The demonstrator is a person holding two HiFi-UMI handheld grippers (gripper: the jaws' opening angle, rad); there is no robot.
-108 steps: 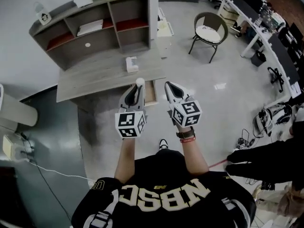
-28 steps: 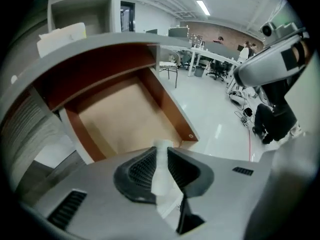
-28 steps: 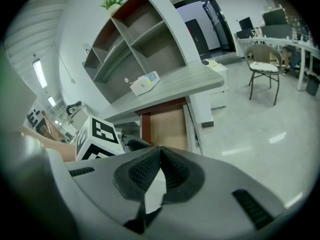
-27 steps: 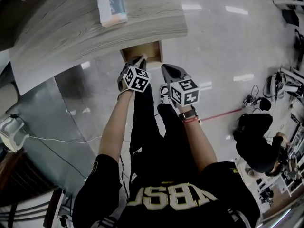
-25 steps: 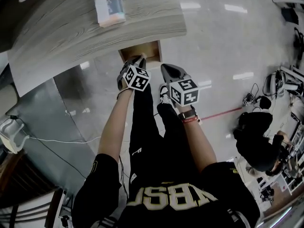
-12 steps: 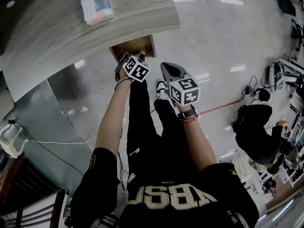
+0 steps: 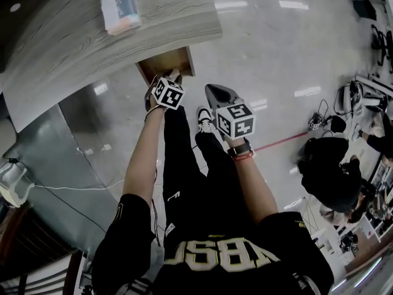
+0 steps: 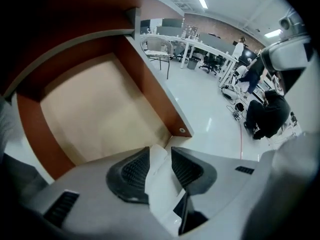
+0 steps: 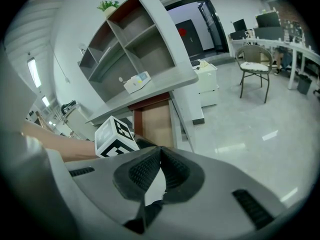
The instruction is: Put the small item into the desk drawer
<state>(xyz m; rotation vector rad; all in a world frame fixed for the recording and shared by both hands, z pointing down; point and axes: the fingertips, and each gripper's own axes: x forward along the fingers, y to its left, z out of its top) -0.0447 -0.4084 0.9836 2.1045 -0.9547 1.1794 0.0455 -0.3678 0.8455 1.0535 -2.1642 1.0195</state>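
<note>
The open wooden drawer (image 7: 166, 63) sticks out from under the grey desk (image 7: 73, 48). My left gripper (image 7: 175, 77) hangs over the drawer's front edge, pointing steeply down into it. In the left gripper view the small white item (image 8: 159, 179) still lies between the pads of the left gripper (image 8: 159, 156), above the drawer's bare floor (image 8: 95, 114). Its jaws have just been opening and stand apart around the item. My right gripper (image 7: 209, 91) hovers just right of the drawer, shut with nothing in it, as the right gripper view (image 9: 160, 149) shows. The drawer (image 9: 155, 121) lies ahead of it.
A white box (image 7: 120, 10) sits on the desk top. Shelves (image 9: 125, 39) stand behind the desk. The person's legs and shoe (image 7: 204, 117) are under the grippers. A chair (image 9: 255, 66) and another person (image 7: 331, 177) are off to the right on the glossy floor.
The left gripper has moved up the picture from the drawer's front to above its opening. The right gripper has followed a little, staying beside the drawer.
</note>
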